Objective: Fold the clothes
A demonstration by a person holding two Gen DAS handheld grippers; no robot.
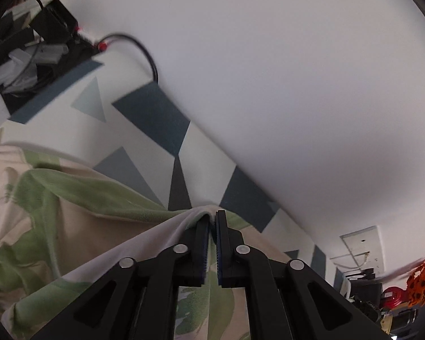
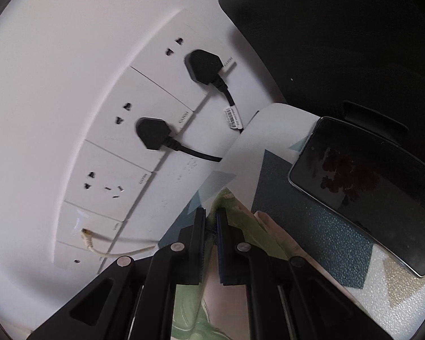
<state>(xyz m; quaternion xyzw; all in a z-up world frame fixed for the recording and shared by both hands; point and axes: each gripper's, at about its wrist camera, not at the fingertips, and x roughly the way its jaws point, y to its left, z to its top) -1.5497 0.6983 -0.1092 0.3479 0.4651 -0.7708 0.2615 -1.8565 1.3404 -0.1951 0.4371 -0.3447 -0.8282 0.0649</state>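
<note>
A green, cream and white patterned garment (image 1: 70,215) lies bunched on a table covered with a cloth of blue and grey triangles (image 1: 153,113). My left gripper (image 1: 212,221) is shut on a raised fold of the garment's edge, near the wall. In the right wrist view my right gripper (image 2: 211,218) is shut on another part of the same garment (image 2: 240,226), close to the table's back edge. The cloth hangs down between both pairs of black fingers. Most of the garment is hidden below the right gripper.
A white wall (image 1: 269,70) runs along the table's far side. Wall sockets (image 2: 144,107) hold two black plugs (image 2: 153,136) with cables. A dark phone (image 2: 365,187) lies on the table beside a black object. Black equipment and cables (image 1: 36,42) sit at the far left.
</note>
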